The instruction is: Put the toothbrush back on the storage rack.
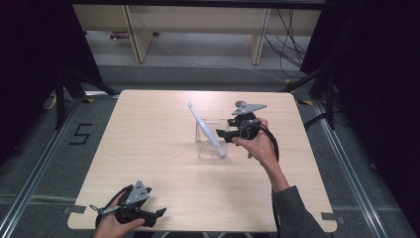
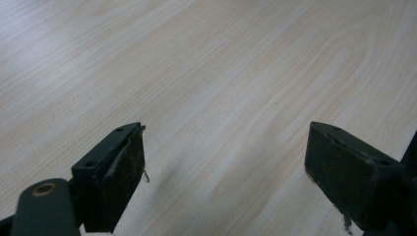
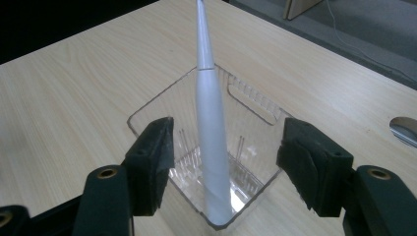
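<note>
Toothbrush [image 3: 211, 132], slim and white, leans in clear box [image 3: 255, 105]; both claws open.

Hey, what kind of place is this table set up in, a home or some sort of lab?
Most likely a lab or recording room, not a home. The wooden table stands alone between black curtains, loose cables trail over the floor behind it, and a taped number 5 marks the floor beside it.
</note>
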Demonstrator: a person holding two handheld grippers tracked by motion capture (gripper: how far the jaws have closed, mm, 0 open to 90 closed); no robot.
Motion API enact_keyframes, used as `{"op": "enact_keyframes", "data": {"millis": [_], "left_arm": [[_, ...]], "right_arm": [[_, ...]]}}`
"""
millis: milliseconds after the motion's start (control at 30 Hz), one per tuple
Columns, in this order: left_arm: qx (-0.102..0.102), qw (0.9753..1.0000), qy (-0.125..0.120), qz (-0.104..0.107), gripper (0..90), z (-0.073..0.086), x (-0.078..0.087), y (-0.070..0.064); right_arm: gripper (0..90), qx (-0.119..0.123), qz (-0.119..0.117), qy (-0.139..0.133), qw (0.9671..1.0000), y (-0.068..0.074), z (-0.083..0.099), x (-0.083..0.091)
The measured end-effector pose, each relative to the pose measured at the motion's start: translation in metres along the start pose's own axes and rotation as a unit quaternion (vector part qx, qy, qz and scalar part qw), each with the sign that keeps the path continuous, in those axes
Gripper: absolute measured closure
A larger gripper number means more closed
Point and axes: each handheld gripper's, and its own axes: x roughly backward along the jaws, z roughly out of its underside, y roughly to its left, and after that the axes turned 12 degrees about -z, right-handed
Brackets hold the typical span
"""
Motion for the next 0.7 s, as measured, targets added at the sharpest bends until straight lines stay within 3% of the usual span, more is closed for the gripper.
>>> {"op": "enact_keyframes", "data": {"millis": [100,133,300,333,367,500,567,667,700], "left_arm": [[0.011,0.9999,-0.007,0.001,15.0,0.000,-0.001,-0.001],[0.013,0.9999,-0.008,0.001,14.9,0.000,-0.001,-0.002],[0.000,1.0000,-0.006,-0.002,14.9,0.000,0.000,0.000],[0.000,1.0000,-0.007,-0.002,15.0,0.000,0.000,0.000],[0.000,1.0000,-0.006,-0.002,15.0,0.000,0.000,0.000],[-0.005,1.0000,0.002,-0.008,15.0,0.000,0.000,0.000],[-0.004,1.0000,0.003,-0.008,15.0,0.000,0.000,0.000],[-0.004,1.0000,0.001,-0.007,14.9,0.000,0.001,0.000],[0.007,1.0000,-0.005,-0.004,14.9,0.000,0.000,-0.002]], "right_arm": [[37.7,-0.017,0.001,-0.008,0.9998,0.003,0.002,0.000],[37.7,-0.002,0.006,-0.001,1.0000,0.001,0.002,0.001],[37.2,-0.010,0.003,0.002,0.9999,0.003,0.005,0.003],[37.1,0.004,0.010,0.003,0.9999,0.001,0.005,0.005],[37.1,-0.009,0.006,0.002,0.9999,0.002,0.005,0.006],[36.5,-0.014,0.007,-0.004,0.9999,0.004,0.006,0.010],[36.5,-0.002,0.010,-0.003,0.9999,0.003,0.006,0.012],[36.1,-0.012,0.010,-0.006,0.9999,0.003,0.008,0.013],[36.0,-0.003,0.012,-0.004,0.9999,0.001,0.009,0.014]]}}
